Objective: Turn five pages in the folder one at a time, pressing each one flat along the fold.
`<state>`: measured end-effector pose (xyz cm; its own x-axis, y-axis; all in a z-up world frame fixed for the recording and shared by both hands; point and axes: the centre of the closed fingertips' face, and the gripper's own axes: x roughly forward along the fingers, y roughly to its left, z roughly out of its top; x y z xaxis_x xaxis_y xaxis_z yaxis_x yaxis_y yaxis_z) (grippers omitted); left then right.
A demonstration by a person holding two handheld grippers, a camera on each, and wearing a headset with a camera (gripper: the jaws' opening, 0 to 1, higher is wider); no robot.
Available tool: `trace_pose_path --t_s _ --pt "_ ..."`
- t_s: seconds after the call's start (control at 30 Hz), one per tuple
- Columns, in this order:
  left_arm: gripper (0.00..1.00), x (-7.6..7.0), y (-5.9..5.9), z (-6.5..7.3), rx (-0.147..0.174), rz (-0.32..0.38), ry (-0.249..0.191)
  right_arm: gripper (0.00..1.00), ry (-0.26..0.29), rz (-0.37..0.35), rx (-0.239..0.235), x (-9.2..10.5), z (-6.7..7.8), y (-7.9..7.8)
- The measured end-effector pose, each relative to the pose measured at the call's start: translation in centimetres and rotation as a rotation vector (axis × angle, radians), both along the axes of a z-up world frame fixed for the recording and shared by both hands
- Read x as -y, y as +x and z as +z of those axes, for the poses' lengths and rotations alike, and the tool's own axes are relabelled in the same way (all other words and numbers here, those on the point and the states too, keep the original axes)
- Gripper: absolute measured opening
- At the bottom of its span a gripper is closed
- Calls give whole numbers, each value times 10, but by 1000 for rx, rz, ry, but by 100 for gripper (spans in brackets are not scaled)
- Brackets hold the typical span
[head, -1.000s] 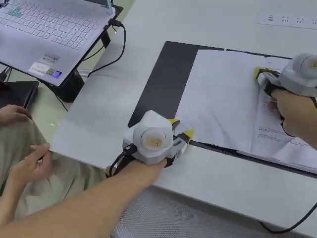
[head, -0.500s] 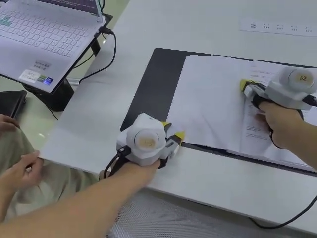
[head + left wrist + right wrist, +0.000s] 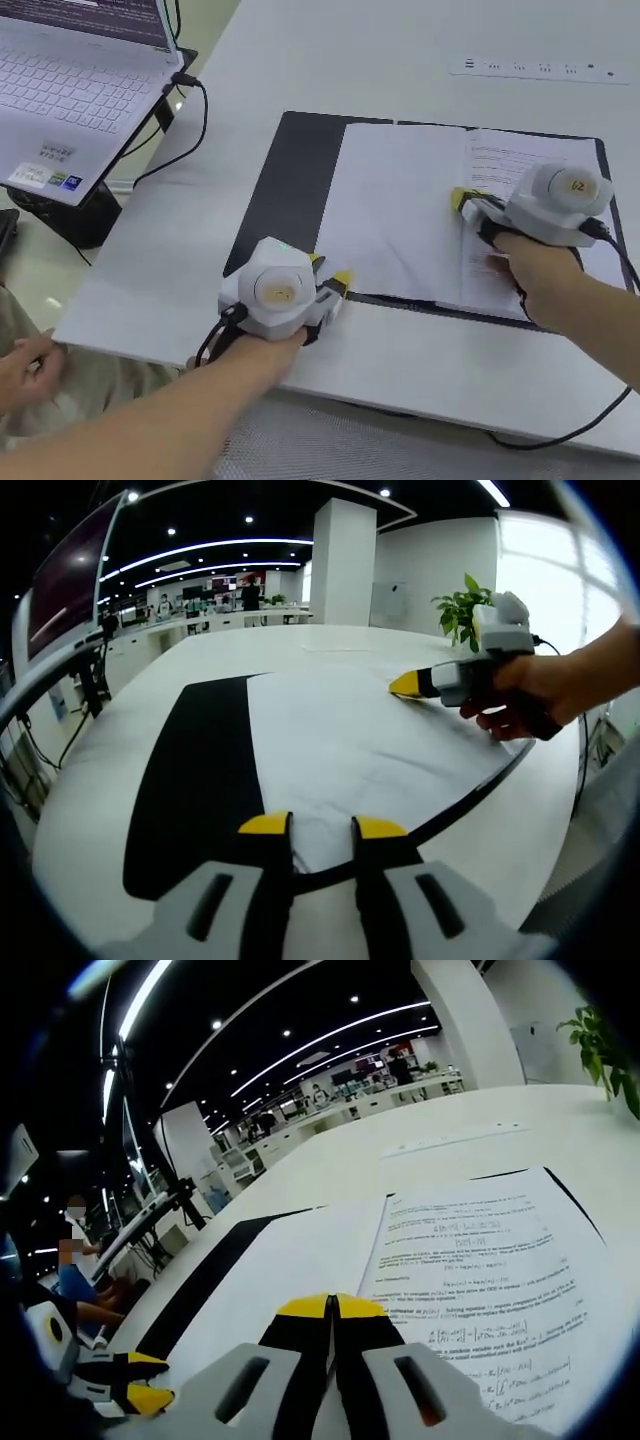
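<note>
The folder lies open on the white table, its black cover (image 3: 285,190) bare at the left. A blank turned page (image 3: 395,210) lies flat over it, with a printed page (image 3: 505,160) to its right. My left gripper (image 3: 332,272) sits at the blank page's near left corner (image 3: 320,845), jaws slightly apart and open, the corner lying between the tips. My right gripper (image 3: 460,200) is shut with nothing in it, and its yellow tips (image 3: 332,1307) rest on the paper along the fold between the two pages.
A laptop (image 3: 70,80) on a stand with a black cable (image 3: 195,110) stands at the far left. A white power strip (image 3: 540,70) lies beyond the folder. Another person's hand (image 3: 30,365) is at the lower left, past the table's near edge (image 3: 400,405).
The camera has shifted. My right gripper has slid a little along the fold toward me. The left gripper has stayed at the page's near corner.
</note>
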<state>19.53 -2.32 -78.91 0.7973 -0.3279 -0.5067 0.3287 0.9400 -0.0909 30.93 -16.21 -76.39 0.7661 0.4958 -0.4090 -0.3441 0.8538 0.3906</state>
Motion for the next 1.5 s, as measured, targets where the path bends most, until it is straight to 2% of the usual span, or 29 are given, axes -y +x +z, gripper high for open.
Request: trace_pose_path --t_s 0.27,0.47,0.53,0.6,0.87,1.07,1.2,1.3,1.4,1.5 --pt "22 -1 0 0 0 -1 -1 0 -14 26 -6 -3 -3 -27" --pt "22 0 0 0 -1 -1 -1 0 -4 47 -12 -5 -4 -51" --pt "22 0 0 0 -1 -1 -1 0 -6 63 -26 -7 -5 -62" --pt "22 0 -1 0 -2 -2 -1 0 -9 74 -28 -5 -8 -64" --pt "22 0 -3 1 -3 -3 4 0 36 93 -81 0 -13 -99" --pt "22 0 -4 2 -6 -4 6 0 83 92 -153 1 -16 -119" --pt "22 0 -5 2 -8 -6 10 0 137 77 -235 0 -18 -130" --pt "22 1 -5 2 -10 -7 12 0 143 80 -263 1 -19 -135" --pt "22 1 -5 2 -13 -9 15 0 166 73 -316 1 -19 -144" --pt "22 1 -5 2 -17 -12 19 0 196 68 -391 4 -19 -156"
